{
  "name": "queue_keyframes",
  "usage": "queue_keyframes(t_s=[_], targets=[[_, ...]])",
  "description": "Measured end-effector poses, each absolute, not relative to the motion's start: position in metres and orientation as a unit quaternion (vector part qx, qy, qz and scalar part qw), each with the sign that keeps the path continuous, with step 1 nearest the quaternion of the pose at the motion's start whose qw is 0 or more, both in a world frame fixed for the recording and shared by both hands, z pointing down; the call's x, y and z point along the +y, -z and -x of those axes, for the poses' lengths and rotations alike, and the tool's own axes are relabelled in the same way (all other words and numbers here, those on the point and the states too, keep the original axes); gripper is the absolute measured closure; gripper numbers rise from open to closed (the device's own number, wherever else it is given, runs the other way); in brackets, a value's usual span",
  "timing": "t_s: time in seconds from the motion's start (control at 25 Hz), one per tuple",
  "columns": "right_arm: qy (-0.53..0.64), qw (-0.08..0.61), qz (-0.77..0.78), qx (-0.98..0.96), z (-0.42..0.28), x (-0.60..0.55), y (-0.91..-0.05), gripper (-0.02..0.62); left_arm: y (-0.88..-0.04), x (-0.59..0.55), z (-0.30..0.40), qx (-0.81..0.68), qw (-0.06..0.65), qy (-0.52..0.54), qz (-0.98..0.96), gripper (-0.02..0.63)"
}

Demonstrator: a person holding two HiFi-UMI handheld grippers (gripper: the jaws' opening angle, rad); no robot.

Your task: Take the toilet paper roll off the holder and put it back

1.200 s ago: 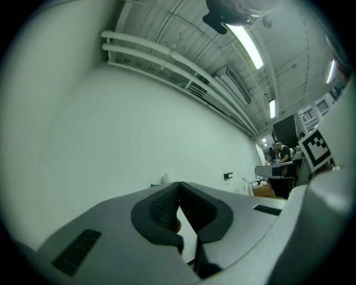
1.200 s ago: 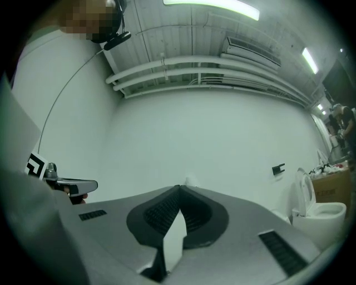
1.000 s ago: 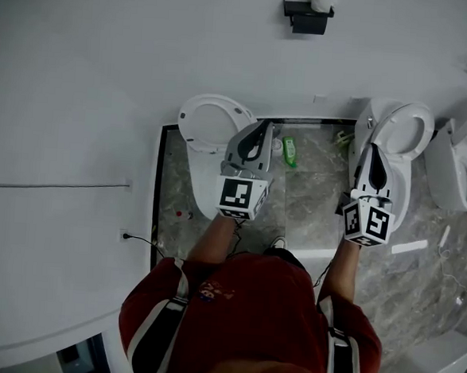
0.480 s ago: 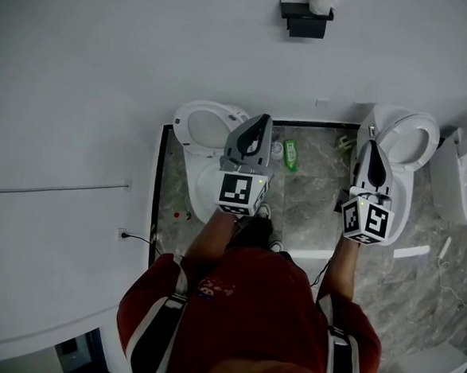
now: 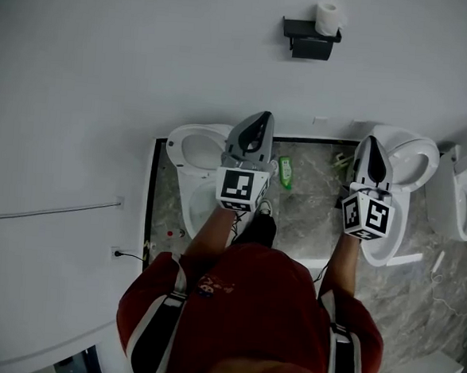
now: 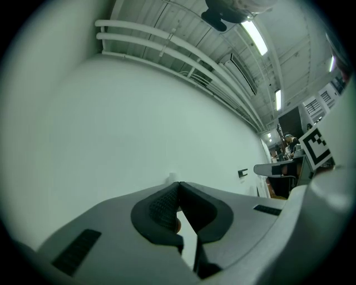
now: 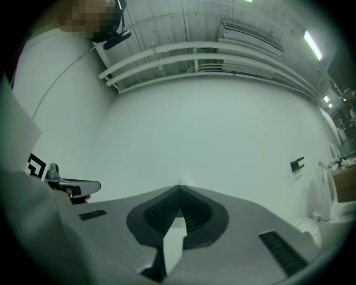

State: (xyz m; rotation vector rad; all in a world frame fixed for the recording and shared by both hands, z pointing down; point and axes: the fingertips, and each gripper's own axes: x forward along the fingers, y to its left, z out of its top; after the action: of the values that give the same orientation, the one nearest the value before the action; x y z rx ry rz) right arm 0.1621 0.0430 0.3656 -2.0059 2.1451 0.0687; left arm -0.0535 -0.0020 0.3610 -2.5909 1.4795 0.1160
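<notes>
The white toilet paper roll (image 5: 327,19) stands on a black holder (image 5: 310,36) fixed high on the white wall, seen only in the head view. Both grippers are held out well below it and point at the wall. My left gripper (image 5: 259,118) is shut with nothing in it; in the left gripper view its dark pads (image 6: 161,209) meet at the tip. My right gripper (image 5: 372,142) is also shut and empty, and its pads (image 7: 167,211) touch at the tip. Neither gripper is near the roll.
An open toilet (image 5: 190,151) stands under the left gripper, another (image 5: 414,166) under the right, and a third (image 5: 456,197) further right. A green bottle (image 5: 285,171) lies on the marble floor (image 5: 312,203). A cable runs to a wall socket (image 5: 117,253).
Both grippers have moved forward towards the wall and a little closer together. The view has shifted, so the roll and holder sit lower in the picture. The jaws stayed shut.
</notes>
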Motion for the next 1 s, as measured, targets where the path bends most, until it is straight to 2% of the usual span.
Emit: queue_keyframes(t_s=[0.6, 1.0], targets=[[-0.028, 0.080, 0.682, 0.727, -0.137, -0.156, -0.344, 0.588, -0.355, -0.194, 0.067, 0.485, 0.053, -0.050, 0.872, 0.588], [-0.043, 0.093, 0.670, 0.736, -0.145, -0.231, -0.335, 0.581, -0.357, -0.259, 0.057, 0.497, 0.054, -0.050, 0.865, 0.588]])
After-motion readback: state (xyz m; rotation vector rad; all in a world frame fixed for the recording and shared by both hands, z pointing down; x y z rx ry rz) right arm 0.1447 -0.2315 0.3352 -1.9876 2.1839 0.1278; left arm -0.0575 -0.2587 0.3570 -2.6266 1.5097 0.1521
